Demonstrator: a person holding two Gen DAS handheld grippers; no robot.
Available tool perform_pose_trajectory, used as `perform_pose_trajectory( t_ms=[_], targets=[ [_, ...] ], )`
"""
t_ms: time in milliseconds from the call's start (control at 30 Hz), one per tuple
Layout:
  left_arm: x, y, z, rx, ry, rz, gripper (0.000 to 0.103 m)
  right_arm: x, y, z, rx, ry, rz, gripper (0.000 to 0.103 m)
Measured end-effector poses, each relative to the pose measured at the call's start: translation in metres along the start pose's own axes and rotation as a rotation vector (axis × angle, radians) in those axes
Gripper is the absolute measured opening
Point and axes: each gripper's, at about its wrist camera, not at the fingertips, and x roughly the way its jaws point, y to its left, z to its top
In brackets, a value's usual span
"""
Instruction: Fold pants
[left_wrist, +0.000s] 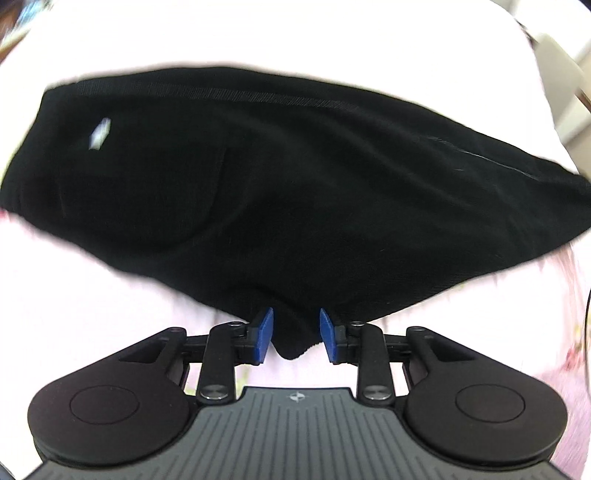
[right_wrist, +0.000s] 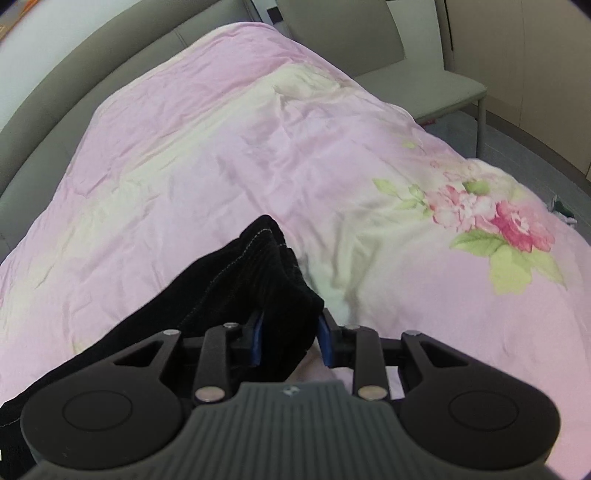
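Black pants (left_wrist: 288, 199) lie spread across a pink bedspread (left_wrist: 92, 295), with a small white label at the upper left. My left gripper (left_wrist: 295, 334) is open, its blue pads (left_wrist: 264, 334) on either side of a fold of the pants' near edge, with gaps showing on both sides. In the right wrist view, my right gripper (right_wrist: 290, 338) has a thick bunch of the black pants (right_wrist: 266, 288) between its blue pads (right_wrist: 325, 339); the cloth fills the gap and trails off to the lower left.
The pink floral bedspread (right_wrist: 258, 147) covers the bed. A grey headboard (right_wrist: 55, 85) curves along the left. A grey chair (right_wrist: 406, 81) stands beyond the bed at the upper right, next to a pale wall.
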Motion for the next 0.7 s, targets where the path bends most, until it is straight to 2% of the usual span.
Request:
perform_pose_trajectory(
  t_ms=[100,300,333,533,700],
  targets=[
    [-0.015,-0.007,0.006,0.089,-0.036,0.017,0.038,-0.027,0.030,0.009,-0.068,-0.037,0.042,0.024],
    [-0.030,-0.012,0.021,0.170,-0.112,0.027,0.039,-0.072,0.104,0.011,-0.203,-0.074,0.126,0.024],
    [-0.039,-0.018,0.039,0.182,-0.122,0.030,0.039,-0.078,0.119,0.008,-0.228,-0.075,0.140,0.024],
    [-0.030,-0.026,0.058,0.227,-0.170,0.029,0.039,-0.100,0.216,-0.024,-0.422,-0.076,0.216,0.023],
    [-0.019,-0.017,0.072,0.200,-0.203,-0.005,0.039,-0.098,0.292,-0.068,-0.546,-0.024,0.285,0.023]
  ],
)
